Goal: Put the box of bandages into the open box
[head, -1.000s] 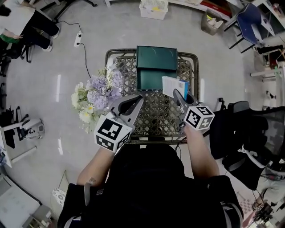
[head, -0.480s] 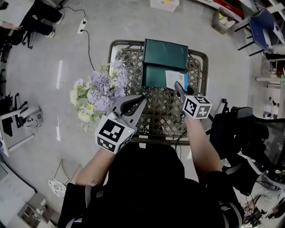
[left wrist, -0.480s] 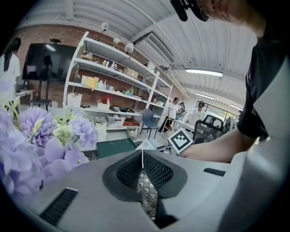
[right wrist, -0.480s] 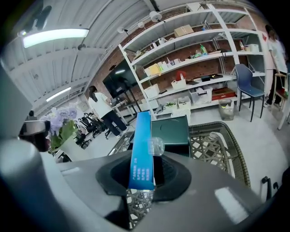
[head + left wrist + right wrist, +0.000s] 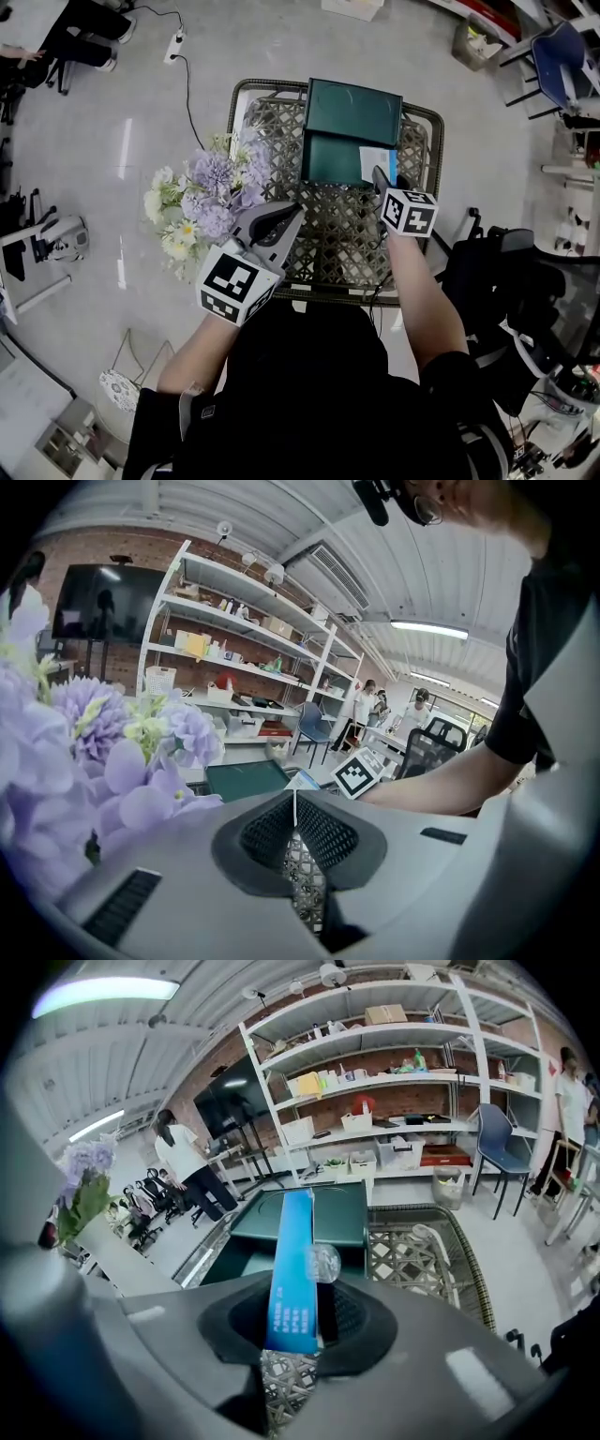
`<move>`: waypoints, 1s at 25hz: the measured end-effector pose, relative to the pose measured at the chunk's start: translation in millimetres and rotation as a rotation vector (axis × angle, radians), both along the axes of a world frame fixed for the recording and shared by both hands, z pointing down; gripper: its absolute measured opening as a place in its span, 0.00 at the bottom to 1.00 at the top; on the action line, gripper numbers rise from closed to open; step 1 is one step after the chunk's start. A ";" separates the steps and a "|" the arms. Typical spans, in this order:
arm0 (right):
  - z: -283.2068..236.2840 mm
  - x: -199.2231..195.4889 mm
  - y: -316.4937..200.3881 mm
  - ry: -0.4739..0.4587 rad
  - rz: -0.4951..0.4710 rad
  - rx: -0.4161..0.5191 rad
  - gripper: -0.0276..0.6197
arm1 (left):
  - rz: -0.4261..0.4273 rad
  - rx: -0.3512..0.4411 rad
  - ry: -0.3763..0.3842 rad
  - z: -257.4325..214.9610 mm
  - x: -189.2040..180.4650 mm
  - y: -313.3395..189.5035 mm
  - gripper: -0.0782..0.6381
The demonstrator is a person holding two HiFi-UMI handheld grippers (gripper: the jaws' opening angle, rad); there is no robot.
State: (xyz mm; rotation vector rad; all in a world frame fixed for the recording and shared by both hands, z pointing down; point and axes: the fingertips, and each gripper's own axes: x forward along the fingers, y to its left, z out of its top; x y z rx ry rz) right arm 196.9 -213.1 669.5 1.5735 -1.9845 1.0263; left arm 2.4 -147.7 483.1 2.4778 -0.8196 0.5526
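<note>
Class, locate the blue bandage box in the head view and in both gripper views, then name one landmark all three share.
Head view: bandage box upper right of centre, at the open green box's right edge.
Left gripper view: a small pale sliver at centre, right of the green box.
Right gripper view: centre, standing on edge before the green box.
Shared landmark: the green box.

The left tongs (image 5: 292,208) are closed with nothing between them and point forward and slightly down, the left forearm (image 5: 200,349) bent near the body. The right tongs (image 5: 379,174) reach farther out on the right forearm (image 5: 418,286); their jaws have just been opening a little but grip the box of bandages (image 5: 292,1269)
</note>
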 end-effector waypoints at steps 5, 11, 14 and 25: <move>1.2 -6.8 3.8 -0.026 -0.021 -0.002 0.22 | 0.007 -0.008 0.004 1.8 3.4 -0.1 0.13; -3.9 -13.9 12.7 -0.044 -0.041 -0.004 0.23 | 0.015 -0.012 0.013 1.1 8.8 0.9 0.13; -10.8 -23.5 16.0 -0.046 -0.073 0.017 0.24 | 0.018 -0.010 0.014 1.5 9.4 3.1 0.13; -5.3 -57.7 8.8 -0.099 -0.102 -0.003 0.29 | -0.014 -0.025 0.000 3.9 -4.0 11.6 0.13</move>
